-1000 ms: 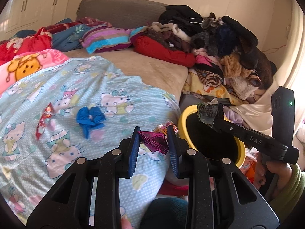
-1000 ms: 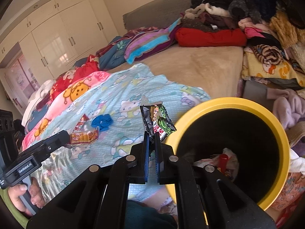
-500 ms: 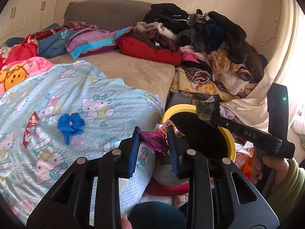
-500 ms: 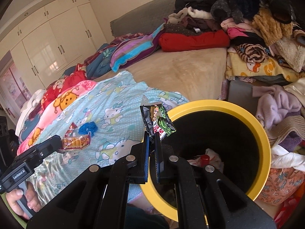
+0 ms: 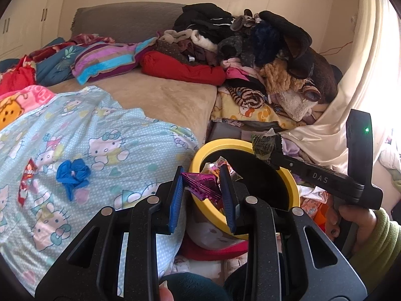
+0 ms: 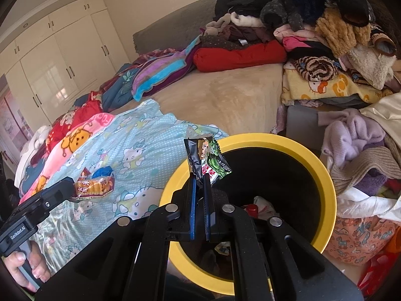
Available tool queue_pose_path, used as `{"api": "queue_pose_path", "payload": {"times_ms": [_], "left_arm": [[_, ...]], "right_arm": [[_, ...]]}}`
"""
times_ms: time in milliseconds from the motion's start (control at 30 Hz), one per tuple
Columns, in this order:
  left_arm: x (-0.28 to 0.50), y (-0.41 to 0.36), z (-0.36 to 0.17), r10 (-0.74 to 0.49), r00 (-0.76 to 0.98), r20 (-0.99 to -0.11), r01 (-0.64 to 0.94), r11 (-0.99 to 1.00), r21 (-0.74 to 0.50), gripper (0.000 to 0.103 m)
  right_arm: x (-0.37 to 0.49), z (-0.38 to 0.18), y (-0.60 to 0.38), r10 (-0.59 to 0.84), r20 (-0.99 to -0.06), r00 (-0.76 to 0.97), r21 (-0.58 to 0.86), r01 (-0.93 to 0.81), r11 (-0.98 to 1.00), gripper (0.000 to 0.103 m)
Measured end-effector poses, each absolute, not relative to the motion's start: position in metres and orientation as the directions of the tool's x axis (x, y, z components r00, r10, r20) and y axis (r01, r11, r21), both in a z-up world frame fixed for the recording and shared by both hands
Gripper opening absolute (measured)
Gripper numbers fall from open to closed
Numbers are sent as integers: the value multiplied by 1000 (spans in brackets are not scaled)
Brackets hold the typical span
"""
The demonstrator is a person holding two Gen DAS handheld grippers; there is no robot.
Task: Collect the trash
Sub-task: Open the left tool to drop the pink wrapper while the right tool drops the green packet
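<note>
yellow-rimmed bin (image 6: 323, 173) already holds some trash; the left gripper (image 5: 203, 188) clenches a purple wrapper (image 5: 200, 184) and the right gripper (image 6: 199, 178) pinches a green snack packet (image 6: 209, 161), both at its mouth, not yet dropped; a red wrapper (image 5: 26, 180) and blue scrap (image 5: 72, 174) remain on the bedsheet (image 5: 105, 135)

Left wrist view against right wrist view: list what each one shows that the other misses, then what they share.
Left wrist only: the magenta foil wrapper clamped in the left gripper and a red wrapper lying on the blanket.
Right wrist only: the white wardrobe and trash in the bin's bottom.
Both: the yellow-rimmed bin, the blue scrap, and the green-black packet in the right gripper.
</note>
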State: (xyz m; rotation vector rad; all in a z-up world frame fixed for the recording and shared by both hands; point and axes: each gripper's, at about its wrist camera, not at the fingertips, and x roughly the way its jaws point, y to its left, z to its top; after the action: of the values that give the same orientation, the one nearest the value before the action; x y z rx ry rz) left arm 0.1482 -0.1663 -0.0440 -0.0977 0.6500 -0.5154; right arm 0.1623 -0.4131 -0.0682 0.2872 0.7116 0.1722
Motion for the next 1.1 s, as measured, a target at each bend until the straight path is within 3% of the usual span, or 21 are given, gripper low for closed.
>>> {"api": "queue_pose_path", "payload": {"times_ms": [1100], "left_arm": [[170, -242, -76, -537, 580, -613, 539, 817, -206, 22]], "right_arm": [[166, -105, -468, 187, -678, 711, 350, 89, 932, 6]]}}
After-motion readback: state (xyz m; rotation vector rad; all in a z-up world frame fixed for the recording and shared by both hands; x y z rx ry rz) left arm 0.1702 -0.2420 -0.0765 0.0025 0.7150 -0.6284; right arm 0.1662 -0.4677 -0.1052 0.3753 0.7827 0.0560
